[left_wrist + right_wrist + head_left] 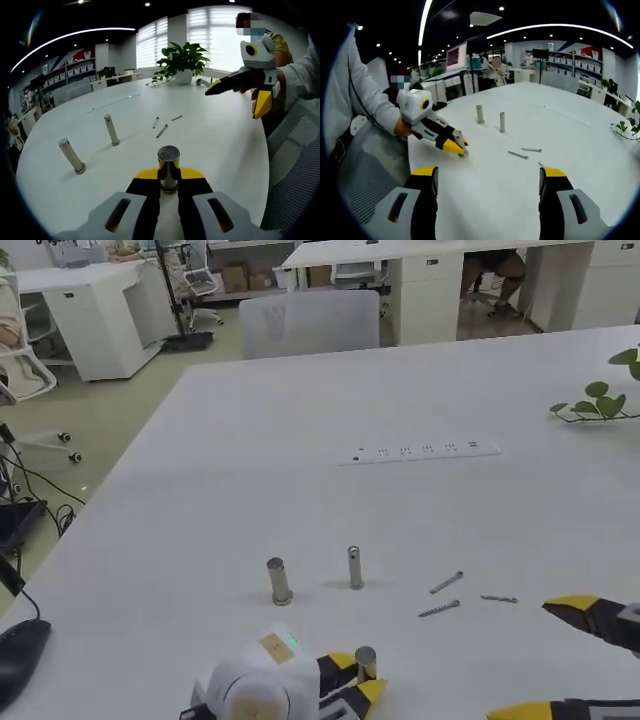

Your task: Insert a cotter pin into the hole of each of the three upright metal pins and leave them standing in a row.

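Two metal pins stand upright on the white table: one (279, 582) on the left, another (355, 568) to its right. My left gripper (362, 680) is shut on a third pin (366, 660), upright near the table's front edge; in the left gripper view this pin (168, 167) sits between the yellow-tipped jaws. Three cotter pins lie loose to the right of the standing pins: one (446, 583), a second (440, 609), a third (498, 598). My right gripper (530, 660) hovers open at the front right, nothing between its jaws (489, 175). The cotter pins (518, 155) lie just ahead of it.
A white power strip (415, 452) lies mid-table beyond the pins. A leafy plant (600, 400) reaches in at the far right edge. A grey chair (310, 320) stands behind the table. A dark object (20, 655) rests at the left edge.
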Motion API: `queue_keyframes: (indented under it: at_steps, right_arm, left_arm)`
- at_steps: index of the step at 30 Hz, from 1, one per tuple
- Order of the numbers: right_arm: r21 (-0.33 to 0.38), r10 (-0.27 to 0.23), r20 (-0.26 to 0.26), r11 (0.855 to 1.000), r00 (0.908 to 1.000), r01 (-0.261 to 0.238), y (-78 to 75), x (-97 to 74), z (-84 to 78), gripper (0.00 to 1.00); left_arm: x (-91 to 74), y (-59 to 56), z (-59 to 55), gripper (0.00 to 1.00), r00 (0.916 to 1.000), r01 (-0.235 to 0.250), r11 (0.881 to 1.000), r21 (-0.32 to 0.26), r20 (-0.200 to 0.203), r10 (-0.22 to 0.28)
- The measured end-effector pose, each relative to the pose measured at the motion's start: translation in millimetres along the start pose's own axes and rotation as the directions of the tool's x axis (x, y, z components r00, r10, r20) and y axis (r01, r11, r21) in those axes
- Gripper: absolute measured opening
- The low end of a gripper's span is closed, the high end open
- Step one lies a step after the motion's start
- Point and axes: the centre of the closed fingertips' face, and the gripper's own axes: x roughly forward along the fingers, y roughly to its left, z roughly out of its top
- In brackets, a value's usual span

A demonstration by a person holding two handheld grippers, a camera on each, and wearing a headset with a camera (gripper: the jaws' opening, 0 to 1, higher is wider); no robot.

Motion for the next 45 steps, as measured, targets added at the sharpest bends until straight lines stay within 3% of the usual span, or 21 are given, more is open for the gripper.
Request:
queue_keyframes:
  at_steps: [9, 23, 27, 29, 31, 33, 38, 45]
  right_arm:
    - [0.002, 0.000, -0.005, 1.000, 1.0000, 0.000, -0.4, 0.0, -2.0, 0.85]
    - [-0.001, 0.001, -0.010, 1.000, 1.0000, -0.001, -1.1, 0.7, -2.2, 0.84]
    - [-0.003, 0.002, -0.008, 1.000, 1.0000, -0.002, -0.9, 1.2, -0.7, 0.84]
    - [-0.004, 0.002, -0.008, 1.000, 1.0000, -0.002, -1.0, 1.1, -0.5, 0.84]
    - [-0.004, 0.000, -0.008, 1.000, 1.0000, 0.000, -1.5, 0.8, -0.7, 0.84]
    - [-0.002, 0.001, -0.008, 1.000, 1.0000, -0.001, -1.4, 0.7, -1.1, 0.84]
    - [-0.005, 0.002, -0.008, 1.000, 1.0000, -0.002, -0.9, 0.9, -0.6, 0.84]
    - [-0.007, 0.003, -0.009, 1.000, 1.0000, -0.003, -2.2, 0.8, -1.8, 0.84]
  left_arm:
    - [2.9, -1.7, -2.2, 0.10, 1.0000, -0.006, 1.000, 0.031, 0.000, 0.006]
    - [4.8, -1.5, -2.0, 0.11, 0.9997, -0.007, 1.000, -0.028, 0.022, 0.007]
    - [5.0, -2.1, -1.7, 0.11, 0.9996, -0.001, 1.000, 0.000, 0.027, 0.001]
    - [4.3, -2.3, -0.7, 0.12, 0.9993, 0.011, 1.000, -0.026, 0.035, -0.010]
    - [3.7, -3.2, 1.8, 0.12, 0.9987, 0.017, 1.000, -0.009, 0.049, -0.017]
    - [2.9, -4.7, 5.2, 0.14, 0.9975, 0.029, 0.999, -0.019, 0.065, -0.028]
    - [2.2, -9.8, 3.8, 0.20, 0.9969, 0.054, 0.998, 0.009, 0.056, -0.055]
    - [-2.4, -4.6, 6.6, 0.29, 0.9956, 0.071, 0.997, -0.007, 0.062, -0.071]
